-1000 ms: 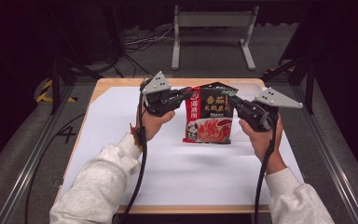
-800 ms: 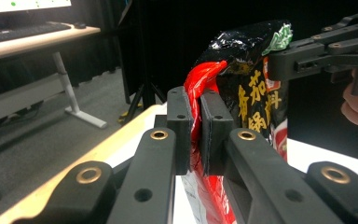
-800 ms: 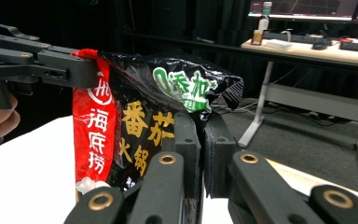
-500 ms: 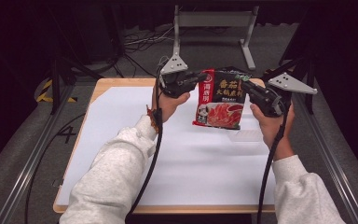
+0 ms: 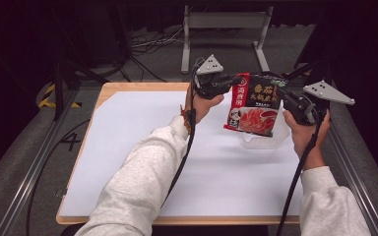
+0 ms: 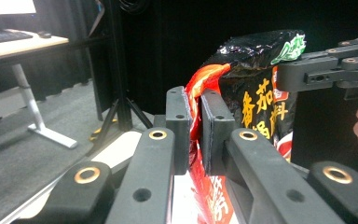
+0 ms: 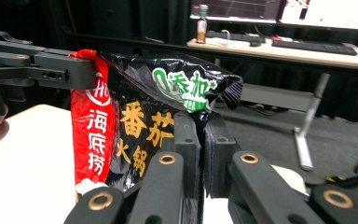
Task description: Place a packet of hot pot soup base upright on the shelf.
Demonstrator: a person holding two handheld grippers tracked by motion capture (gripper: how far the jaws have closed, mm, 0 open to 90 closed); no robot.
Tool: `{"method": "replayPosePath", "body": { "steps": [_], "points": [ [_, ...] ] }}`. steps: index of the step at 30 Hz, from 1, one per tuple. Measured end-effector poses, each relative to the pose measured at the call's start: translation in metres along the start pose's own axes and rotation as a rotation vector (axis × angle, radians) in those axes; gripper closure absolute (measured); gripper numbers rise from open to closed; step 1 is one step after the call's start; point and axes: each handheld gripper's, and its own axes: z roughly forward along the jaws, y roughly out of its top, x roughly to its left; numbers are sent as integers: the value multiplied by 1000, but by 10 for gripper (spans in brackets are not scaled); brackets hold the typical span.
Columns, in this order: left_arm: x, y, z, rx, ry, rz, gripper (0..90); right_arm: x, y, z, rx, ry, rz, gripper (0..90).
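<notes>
While our left gripper [image 5: 229, 84] and right gripper [image 5: 284, 97] pinch the soup-base packet [image 5: 253, 104] aloft over a clear tub [image 5: 266, 140] at three o'clock, tearing it open remains.

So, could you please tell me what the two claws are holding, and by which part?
Both hold the soup-base packet: left claw pinches its red upper edge, right claw its opposite black upper edge.
</notes>
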Motion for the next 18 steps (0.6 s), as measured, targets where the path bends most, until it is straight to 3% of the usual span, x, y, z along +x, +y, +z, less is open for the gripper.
{"method": "replayPosePath", "body": {
  "steps": [9, 18],
  "points": [
    [-1, 1, 33, 11, -30, 5, 831, -15, -11, -9, 11, -73, 13, 854],
    [-4, -5, 57, 13, -45, -11, 804, -21, -24, -18, 22, -103, 12, 851]
  ]
}}
